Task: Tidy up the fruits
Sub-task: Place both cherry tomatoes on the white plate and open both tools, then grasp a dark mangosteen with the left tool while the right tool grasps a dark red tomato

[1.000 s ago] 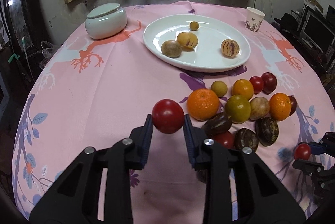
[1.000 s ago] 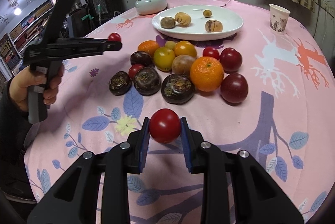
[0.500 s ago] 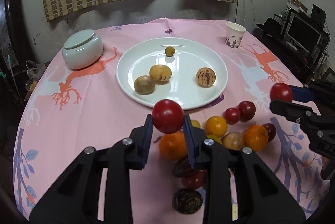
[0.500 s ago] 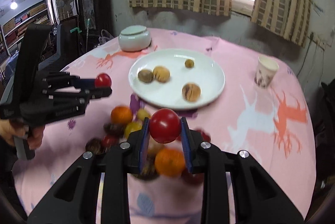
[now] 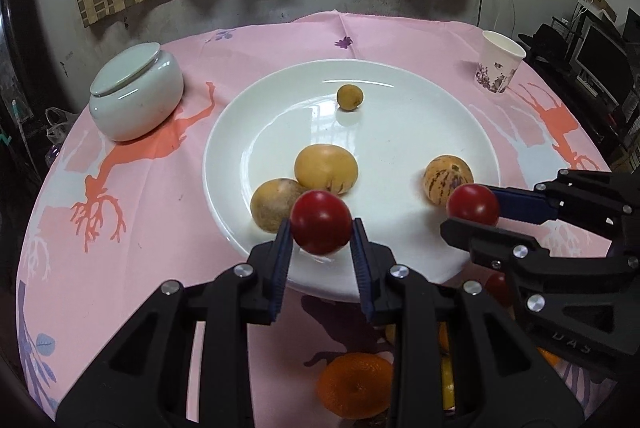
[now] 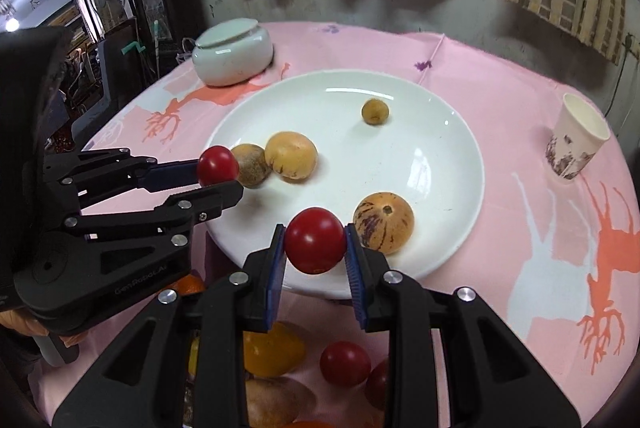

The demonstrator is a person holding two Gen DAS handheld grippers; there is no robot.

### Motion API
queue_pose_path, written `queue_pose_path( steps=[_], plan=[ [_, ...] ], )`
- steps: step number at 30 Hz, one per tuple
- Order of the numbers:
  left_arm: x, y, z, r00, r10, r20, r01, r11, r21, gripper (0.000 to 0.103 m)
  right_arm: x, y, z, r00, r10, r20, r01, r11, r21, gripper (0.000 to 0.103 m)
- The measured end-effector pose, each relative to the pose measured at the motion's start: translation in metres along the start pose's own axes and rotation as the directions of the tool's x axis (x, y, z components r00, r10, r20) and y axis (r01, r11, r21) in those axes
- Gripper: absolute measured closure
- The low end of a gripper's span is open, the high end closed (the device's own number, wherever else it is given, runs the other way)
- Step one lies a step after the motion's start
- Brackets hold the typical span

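My left gripper [image 5: 321, 226] is shut on a red tomato [image 5: 321, 222], held above the near rim of the white plate [image 5: 440, 100]. My right gripper [image 6: 315, 242] is shut on another red tomato [image 6: 315, 240], also over the plate's near rim. Each gripper shows in the other's view, the right [image 5: 474, 206] and the left [image 6: 218, 167]. On the plate lie a striped fruit [image 6: 384, 222], two yellow-brown fruits [image 6: 291, 155] and a small brown one [image 6: 375, 111].
A lidded white jar [image 5: 134, 98] stands left of the plate and a paper cup [image 5: 498, 68] at the far right. Loose fruits lie on the pink cloth below the grippers, among them an orange [image 5: 354, 384] and a red tomato [image 6: 345, 362].
Both grippers have moved forward from the fruit pile, each carrying its tomato, and now hang over the plate's near rim, closer to each other.
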State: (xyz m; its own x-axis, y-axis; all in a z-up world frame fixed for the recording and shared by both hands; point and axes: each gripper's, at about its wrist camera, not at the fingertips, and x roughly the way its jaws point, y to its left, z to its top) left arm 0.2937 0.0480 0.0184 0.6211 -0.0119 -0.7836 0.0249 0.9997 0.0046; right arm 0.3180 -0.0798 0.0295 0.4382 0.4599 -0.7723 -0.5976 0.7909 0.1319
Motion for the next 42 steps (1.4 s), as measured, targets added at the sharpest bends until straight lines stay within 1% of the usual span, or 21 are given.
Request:
queue_pose_path(
  steps=[1, 2, 3, 4, 5, 7, 8, 10, 12, 14, 18, 20, 21, 22, 26, 28, 29, 30, 35, 39, 42],
  plan=[
    [0.001, 0.002, 0.001, 1.000, 0.010, -0.001, -0.010, 1.000, -0.009, 0.055, 0.005, -0.002, 0.002, 1.000, -0.005, -0.012, 0.006, 1.000, 0.015, 0.072],
    [0.000, 0.004, 0.001, 1.000, 0.027, 0.010, -0.027, 0.999, -0.028, 0.043, 0.009, -0.005, 0.004, 1.000, -0.006, -0.028, 0.007, 0.999, 0.043, 0.069],
    [-0.004, 0.007, 0.001, 0.999, 0.044, 0.030, -0.042, 0.998, -0.045, 0.035, 0.009, -0.007, 0.004, 1.000, -0.001, -0.029, 0.003, 0.998, 0.066, 0.062],
    [-0.009, 0.010, 0.000, 0.998, 0.045, 0.048, -0.043, 0.998, -0.056, 0.033, 0.008, -0.009, 0.003, 1.000, 0.005, -0.018, -0.003, 0.996, 0.086, 0.058],
    [-0.012, 0.012, 0.000, 0.998, 0.040, 0.055, -0.037, 0.998, -0.057, 0.032, 0.003, -0.012, 0.001, 1.000, 0.014, 0.003, -0.014, 0.994, 0.107, 0.050],
    [-0.020, 0.016, -0.003, 0.997, 0.052, 0.060, -0.048, 0.997, -0.064, 0.030, -0.008, -0.014, -0.003, 0.999, 0.004, 0.034, -0.008, 0.993, 0.115, 0.049],
    [-0.024, 0.017, -0.005, 0.996, 0.056, 0.063, -0.051, 0.996, -0.070, 0.029, -0.013, -0.014, -0.005, 0.999, 0.005, 0.034, -0.009, 0.993, 0.115, 0.049],
    [-0.034, 0.020, -0.012, 0.996, 0.054, 0.068, -0.048, 0.996, -0.078, 0.024, -0.025, -0.015, -0.011, 0.999, 0.013, 0.041, -0.018, 0.992, 0.123, 0.048],
    [-0.046, 0.021, -0.023, 0.996, 0.055, 0.076, -0.049, 0.995, -0.082, 0.022, -0.042, -0.018, -0.020, 0.998, -0.009, 0.056, 0.001, 0.991, 0.135, 0.040],
    [-0.055, 0.019, -0.033, 0.995, 0.060, 0.075, -0.054, 0.995, -0.081, 0.020, -0.058, -0.020, -0.033, 0.997, -0.017, 0.074, 0.006, 0.990, 0.144, 0.040],
    [-0.073, 0.013, -0.055, 0.996, 0.041, 0.079, -0.036, 0.997, -0.068, 0.014, -0.083, -0.025, -0.064, 0.996, -0.029, 0.087, 0.014, 0.984, 0.175, 0.039],
    [-0.082, 0.008, -0.066, 0.996, 0.035, 0.079, -0.030, 0.998, -0.056, 0.013, -0.091, -0.026, -0.080, 0.995, -0.043, 0.085, 0.027, 0.982, 0.188, 0.039],
    [-0.085, 0.007, -0.070, 0.996, 0.032, 0.082, -0.028, 0.998, -0.052, 0.011, -0.099, -0.025, -0.095, 0.994, -0.071, 0.086, 0.053, 0.980, 0.191, 0.039],
    [-0.089, 0.005, -0.076, 0.996, 0.031, 0.084, -0.027, 0.998, -0.050, 0.010, -0.099, -0.025, -0.095, 0.994, -0.071, 0.086, 0.053, 0.980, 0.191, 0.039],
    [-0.098, -0.001, -0.093, 0.996, 0.022, 0.084, -0.019, 0.999, -0.044, 0.010, -0.114, -0.019, -0.123, 0.991, -0.099, 0.088, 0.079, 0.976, 0.202, 0.037],
    [-0.101, -0.002, -0.100, 0.996, 0.023, 0.088, -0.019, 0.999, -0.044, 0.009, -0.120, -0.017, -0.130, 0.989, -0.108, 0.100, 0.085, 0.974, 0.209, 0.024],
    [-0.102, -0.003, -0.103, 0.996, 0.023, 0.089, -0.019, 0.999, -0.043, 0.009, -0.124, -0.016, -0.133, 0.987, -0.114, 0.114, 0.088, 0.973, 0.212, 0.008],
    [-0.102, -0.003, -0.107, 0.996, 0.022, 0.085, -0.019, 0.999, -0.043, 0.009, -0.128, -0.015, -0.136, 0.983, -0.119, 0.138, 0.088, 0.973, 0.213, 0.001],
    [-0.097, -0.003, -0.116, 0.997, 0.029, 0.073, -0.026, 0.999, -0.036, 0.008, -0.131, -0.009, -0.141, 0.979, -0.116, 0.166, 0.087, 0.981, 0.174, 0.001],
    [-0.095, -0.001, -0.123, 0.998, 0.005, 0.069, -0.004, 1.000, -0.025, 0.008, -0.128, -0.004, -0.144, 0.981, -0.117, 0.157, 0.095, 0.986, 0.138, 0.001],
    [-0.095, 0.002, -0.124, 0.998, -0.013, 0.063, 0.015, 0.999, -0.029, 0.008, -0.130, -0.003, -0.146, 0.976, -0.112, 0.185, 0.090, 0.988, 0.126, 0.001]
  ],
)
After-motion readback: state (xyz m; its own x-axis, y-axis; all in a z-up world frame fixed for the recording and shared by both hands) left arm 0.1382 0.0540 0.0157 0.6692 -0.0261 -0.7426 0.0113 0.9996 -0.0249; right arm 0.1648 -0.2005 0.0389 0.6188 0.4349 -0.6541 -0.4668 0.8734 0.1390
